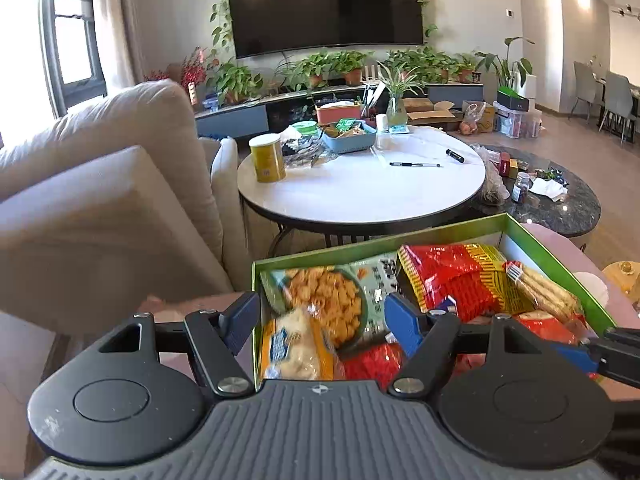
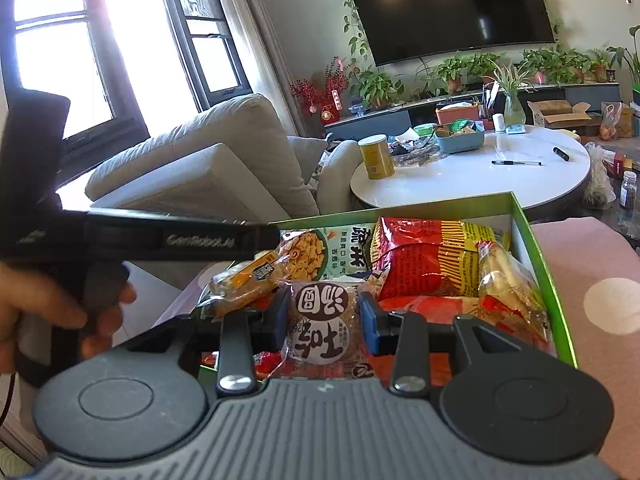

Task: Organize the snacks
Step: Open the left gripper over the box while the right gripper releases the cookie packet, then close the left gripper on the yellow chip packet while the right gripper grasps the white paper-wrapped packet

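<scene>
A green box [image 1: 360,246] [image 2: 400,208] sits on a pink surface and holds several snack packets. Among them are a green cracker bag [image 1: 332,296] [image 2: 320,252], a red and yellow packet [image 1: 448,276] [image 2: 424,264] and a clear pack of biscuit sticks [image 1: 540,292] [image 2: 508,280]. My left gripper [image 1: 322,322] hangs open over the box's left end. An orange packet [image 1: 292,348] [image 2: 244,280] lies loose below its pads. My right gripper [image 2: 325,322] is shut on a round brown snack packet [image 2: 320,312], held over the box's near side.
Beyond the box stands a white round table [image 1: 360,192] with a yellow canister [image 1: 267,158], a blue basket [image 1: 348,140] and pens. A beige sofa [image 1: 100,200] fills the left. A dark marble table [image 1: 560,204] with small items lies at the right.
</scene>
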The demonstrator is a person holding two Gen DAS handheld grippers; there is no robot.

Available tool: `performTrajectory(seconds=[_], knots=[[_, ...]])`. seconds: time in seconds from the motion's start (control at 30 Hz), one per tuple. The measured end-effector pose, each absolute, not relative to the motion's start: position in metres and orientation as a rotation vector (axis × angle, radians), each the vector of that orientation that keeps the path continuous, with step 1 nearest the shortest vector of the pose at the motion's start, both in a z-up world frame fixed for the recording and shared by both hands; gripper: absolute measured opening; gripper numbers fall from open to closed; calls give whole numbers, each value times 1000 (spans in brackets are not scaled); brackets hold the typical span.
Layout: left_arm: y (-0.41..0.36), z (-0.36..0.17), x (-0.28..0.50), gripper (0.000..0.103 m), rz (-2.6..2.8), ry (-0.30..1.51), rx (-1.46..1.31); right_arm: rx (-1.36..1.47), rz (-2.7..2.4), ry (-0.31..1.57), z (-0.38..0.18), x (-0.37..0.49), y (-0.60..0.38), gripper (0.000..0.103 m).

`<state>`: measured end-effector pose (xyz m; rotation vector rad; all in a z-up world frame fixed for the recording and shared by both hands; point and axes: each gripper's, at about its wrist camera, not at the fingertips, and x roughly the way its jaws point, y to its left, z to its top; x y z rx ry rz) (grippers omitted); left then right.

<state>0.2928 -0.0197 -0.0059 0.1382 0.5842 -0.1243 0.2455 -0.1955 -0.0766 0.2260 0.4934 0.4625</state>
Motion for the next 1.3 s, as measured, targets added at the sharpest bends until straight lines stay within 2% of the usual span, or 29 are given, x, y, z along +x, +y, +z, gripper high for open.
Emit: performTrajectory(seconds=[0.4,0.6,0.73,1.07,1.13,1.17,1.2,1.3], knots=[[-2,-13,249,69,-108,611,111,238,422,420,-72,236,-203,76],[-13,-23,214,78,-183,628,99,298,393,440,-62,234,-220,76],[-32,-40,194,83,-262,685,138,282,386,453,-56,221,-226,76],[-63,-89,198,83,-271,831,92,189,374,489,-67,169,-238,76],[-67,-91,194,76,-263,800,122,181,366,501,-70,162,-240,76],[-67,-91,192,70,-262,789,118,180,365,507,-71,159,-241,76],[-66,-90,191,59,-257,780,112,180,366,513,-73,156,-242,76],[-60,-86,186,51,-250,779,92,180,354,535,-78,148,-244,76]])
